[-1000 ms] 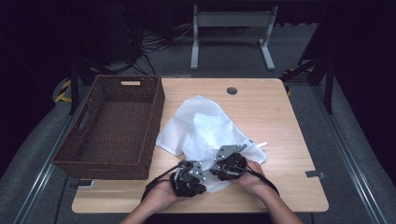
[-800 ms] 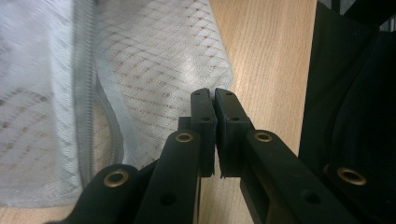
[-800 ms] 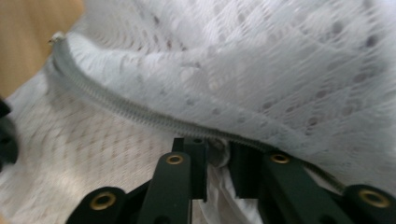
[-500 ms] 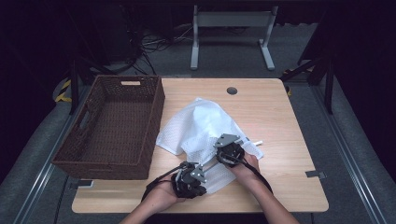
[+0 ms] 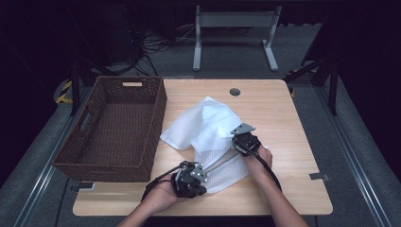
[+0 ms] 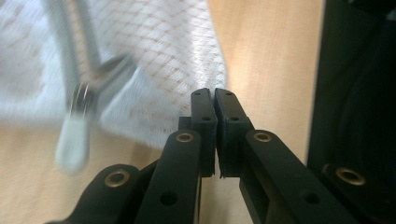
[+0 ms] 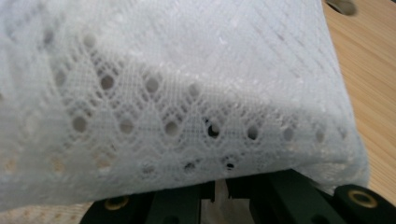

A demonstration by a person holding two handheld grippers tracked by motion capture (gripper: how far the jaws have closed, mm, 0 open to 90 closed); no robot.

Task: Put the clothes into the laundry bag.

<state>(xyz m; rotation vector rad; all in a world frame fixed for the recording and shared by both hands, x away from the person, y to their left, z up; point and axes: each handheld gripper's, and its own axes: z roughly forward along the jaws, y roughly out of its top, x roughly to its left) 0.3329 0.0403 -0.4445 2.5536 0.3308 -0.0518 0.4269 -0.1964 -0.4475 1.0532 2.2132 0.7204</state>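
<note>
Mesh fabric (image 5: 208,137), a white perforated garment, lies spread across the middle of the wooden table (image 5: 293,189), just beside the wicker basket (image 5: 113,127) at the left. Compared with a second ago, the right gripper (image 5: 242,139) has travelled away from its partner, up the table toward the far side, and its jaws have just been closing; in the right gripper view they now stand pinched together with the cloth's lacy edge (image 7: 187,140) draped over them, so they seem clamped on that edge. The left gripper (image 5: 191,182) has kept its place at the near edge, jaws pressed together on the fabric's corner (image 6: 205,79), as the left gripper view shows. Between the two the cloth is drawn into a taut band with its drawstrings (image 5: 222,163) running along it. Judging by this, the garment is being stretched flat, probably a first step toward folding it before it goes in the basket.
</note>
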